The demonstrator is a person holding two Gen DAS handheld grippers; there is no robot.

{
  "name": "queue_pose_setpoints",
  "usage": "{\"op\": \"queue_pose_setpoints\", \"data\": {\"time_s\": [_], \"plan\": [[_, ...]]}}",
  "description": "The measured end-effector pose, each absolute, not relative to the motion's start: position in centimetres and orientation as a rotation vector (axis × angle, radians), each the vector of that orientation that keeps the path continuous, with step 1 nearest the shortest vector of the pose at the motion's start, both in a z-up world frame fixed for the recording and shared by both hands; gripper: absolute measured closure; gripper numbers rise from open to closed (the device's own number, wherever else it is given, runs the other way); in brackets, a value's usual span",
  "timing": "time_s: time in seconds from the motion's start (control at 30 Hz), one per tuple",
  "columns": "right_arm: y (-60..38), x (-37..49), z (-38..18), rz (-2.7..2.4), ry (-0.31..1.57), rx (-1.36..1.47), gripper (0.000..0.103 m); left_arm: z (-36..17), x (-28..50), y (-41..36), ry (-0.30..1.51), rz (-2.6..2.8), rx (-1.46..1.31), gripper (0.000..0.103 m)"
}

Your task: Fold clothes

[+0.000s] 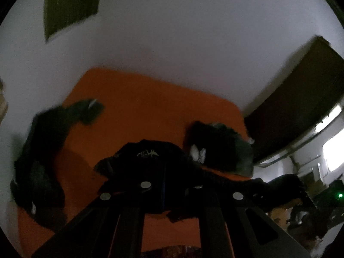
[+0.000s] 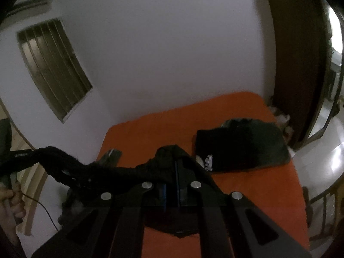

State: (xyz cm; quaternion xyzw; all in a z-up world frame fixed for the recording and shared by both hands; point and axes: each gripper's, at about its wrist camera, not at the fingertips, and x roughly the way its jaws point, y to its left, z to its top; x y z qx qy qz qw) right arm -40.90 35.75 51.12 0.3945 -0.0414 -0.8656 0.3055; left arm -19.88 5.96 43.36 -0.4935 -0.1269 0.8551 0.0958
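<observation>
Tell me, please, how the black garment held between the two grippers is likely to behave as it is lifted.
Likely floppy: the black garment sags in a rope-like strand between the right gripper and left gripper. Probably light, since the pinched edges alone carry it. It may swing or bunch over the orange bed.

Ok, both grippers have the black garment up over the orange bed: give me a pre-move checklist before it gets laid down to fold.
1. Left gripper shut on the black garment: ok.
2. Right gripper shut on the same garment: ok.
3. Top edge stretched between the two grippers: ok, seen in the right wrist view.
4. Bare orange bed ahead for laying it down: ok.
5. Folded dark stack lies apart to the right: ok.
6. Garment hangs flat, untwisted: cannot tell, too dark and blurred.
</observation>
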Motion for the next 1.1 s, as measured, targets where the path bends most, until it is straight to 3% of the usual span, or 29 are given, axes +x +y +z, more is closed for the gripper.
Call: {"op": "queue_pose_setpoints", "data": {"time_s": [0.23, 0.37, 0.5, 0.67, 0.8, 0.97, 1.1], "plan": [[23.3, -51.0, 44.1, -2.176, -0.064, 1.158, 0.098, 35.8, -29.6, 1.9, -0.368, 2.657, -1.643, 0.094], [16.7, -56.3, 43.0, -2.1, -0.138, 1.113, 0.098, 36.1, -32.8, -3.3, -0.555, 2.747, -1.572, 0.094], [13.9, -56.6, 45.4, -2.055, -0.173, 0.978, 0.098, 39.3, -32.6, -6.2, -0.709, 2.867, -1.279, 0.094], [15.4, -52.1, 45.4, -1.956, -0.157, 0.814, 0.098, 38.6, -25.0, -6.9, -0.514, 2.995, -0.918, 0.094], [20.6, -46.1, 37.7, -1.901, -0.104, 0.791, 0.098, 29.2, -15.6, -7.6, -0.402, 2.959, -0.86, 0.091], [24.8, -39.4, 19.1, -1.934, 0.036, 0.879, 0.098, 9.6, -7.8, -9.6, -0.587, 2.797, -1.063, 0.091], [27.2, -37.7, 4.4, -1.838, 0.066, 1.233, 0.098, -4.4, -4.8, -9.4, -0.691, 2.684, -1.392, 0.091]]}}
